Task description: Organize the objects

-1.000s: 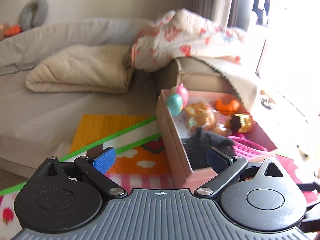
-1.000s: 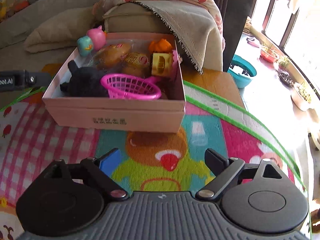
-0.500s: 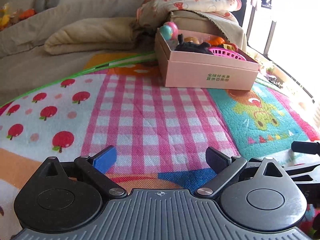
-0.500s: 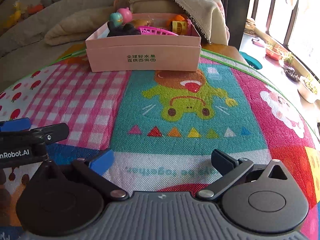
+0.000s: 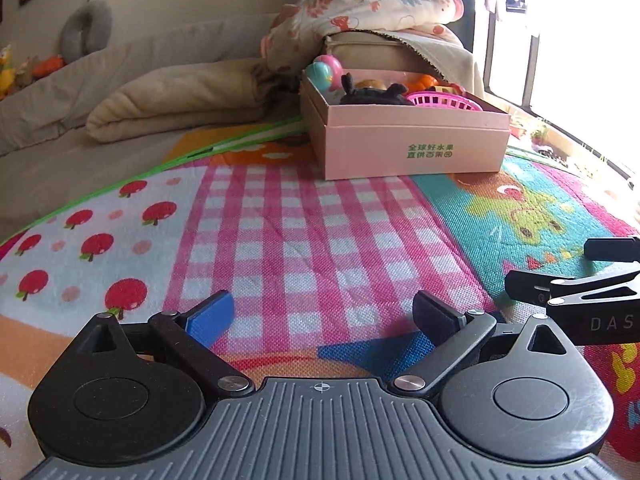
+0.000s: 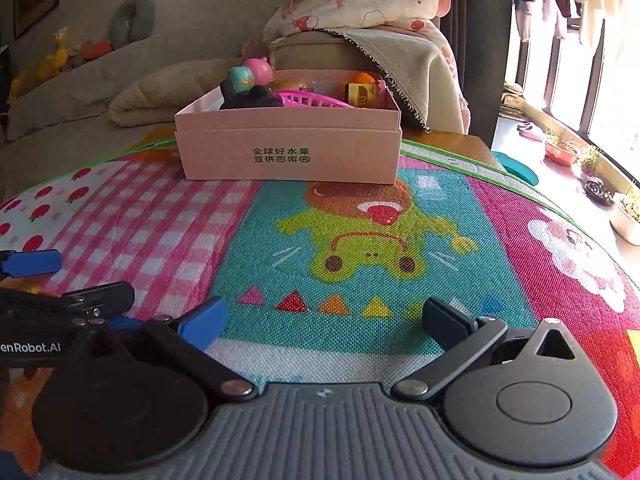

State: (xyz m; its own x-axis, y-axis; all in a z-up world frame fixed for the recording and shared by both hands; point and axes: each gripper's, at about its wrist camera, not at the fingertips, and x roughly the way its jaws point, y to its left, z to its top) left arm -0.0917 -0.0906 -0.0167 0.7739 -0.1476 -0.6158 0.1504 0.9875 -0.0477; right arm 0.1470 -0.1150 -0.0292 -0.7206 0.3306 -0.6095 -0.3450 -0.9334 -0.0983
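A pink cardboard box [image 5: 416, 148] [image 6: 288, 152] stands at the far end of a colourful play mat [image 5: 300, 240] [image 6: 360, 248]. It holds a black plush toy [image 5: 372, 94] [image 6: 252, 98], a pink plastic basket [image 5: 444, 102] [image 6: 312, 100], teal and pink round toys [image 5: 326, 70] [image 6: 250, 74] and orange and yellow toys [image 6: 360, 90]. My left gripper [image 5: 322, 314] is open and empty, low over the mat, well short of the box. My right gripper [image 6: 324, 318] is open and empty, beside the left one.
A folded beige blanket [image 5: 180, 100] lies left of the box on a grey couch. A flowered quilt [image 5: 368, 8] is draped over a seat behind the box. Windows and plant pots [image 6: 560, 152] are at the right.
Both grippers have pulled back from the box and dropped low over the mat. The box now sits far ahead. Both stay open.
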